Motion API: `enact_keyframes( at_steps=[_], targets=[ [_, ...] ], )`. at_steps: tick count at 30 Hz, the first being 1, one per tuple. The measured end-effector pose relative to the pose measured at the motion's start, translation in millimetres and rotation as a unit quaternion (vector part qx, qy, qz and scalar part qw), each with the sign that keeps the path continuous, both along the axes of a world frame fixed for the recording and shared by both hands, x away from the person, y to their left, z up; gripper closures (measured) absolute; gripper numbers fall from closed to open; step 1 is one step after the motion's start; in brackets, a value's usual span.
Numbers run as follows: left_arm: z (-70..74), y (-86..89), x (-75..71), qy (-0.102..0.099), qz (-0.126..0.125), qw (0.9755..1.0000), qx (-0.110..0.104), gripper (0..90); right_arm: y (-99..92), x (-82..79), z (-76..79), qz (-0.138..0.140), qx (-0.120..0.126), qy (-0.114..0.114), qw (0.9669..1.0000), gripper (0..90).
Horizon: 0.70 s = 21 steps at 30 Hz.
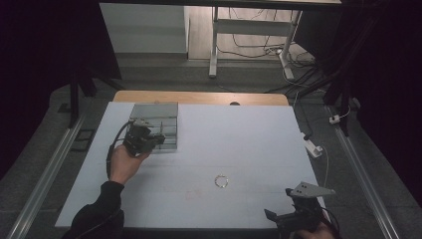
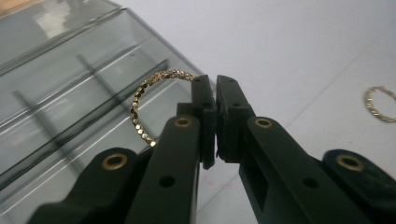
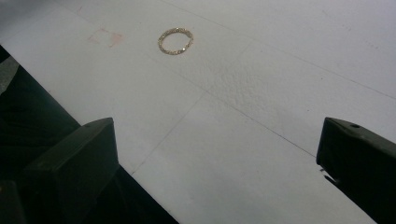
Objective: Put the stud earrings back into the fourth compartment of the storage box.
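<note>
In the left gripper view my left gripper (image 2: 215, 88) is shut on a thin gold beaded bracelet (image 2: 135, 109), which curves out to the left of the jaws. It hangs over a clear compartmented box (image 2: 70, 56). In the high view that gripper (image 1: 158, 140) sits at the box's (image 1: 157, 110) near edge, at the table's back left. A second gold bracelet (image 1: 215, 181) lies flat on the white table, right of centre near the front. My right gripper (image 1: 278, 218) rests at the front right corner, jaws wide open and holding nothing, facing that bracelet (image 3: 159, 43).
The white tabletop (image 1: 249, 134) ends close in front of my right gripper. A faint pink smudge (image 3: 112, 38) marks the surface left of the loose bracelet. Metal rails run along both sides of the table, and cables lie on the floor beyond.
</note>
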State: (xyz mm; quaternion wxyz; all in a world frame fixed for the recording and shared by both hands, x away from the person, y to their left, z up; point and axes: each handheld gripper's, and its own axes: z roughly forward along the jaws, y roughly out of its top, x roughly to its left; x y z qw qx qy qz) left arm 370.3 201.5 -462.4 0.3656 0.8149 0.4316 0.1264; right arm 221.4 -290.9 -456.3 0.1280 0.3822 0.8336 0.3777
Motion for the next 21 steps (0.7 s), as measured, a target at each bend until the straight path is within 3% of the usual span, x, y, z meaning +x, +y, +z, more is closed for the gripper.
enact_keyframes(
  at_steps=[8, 21],
  targets=[
    [-2.4, 23.5, 2.4, 0.002, 0.035, 0.9994, 0.002, 86.5, 0.2, -0.1, 0.0, 0.0, 0.0, 0.0, 1.0, 0.0],
    [-16.9, 56.7, 8.9, 0.017, 0.088, 0.996, -0.003, 86.4, 0.7, -0.4, -0.1, 0.002, -0.003, -0.002, 1.0, 0.0]
  ],
)
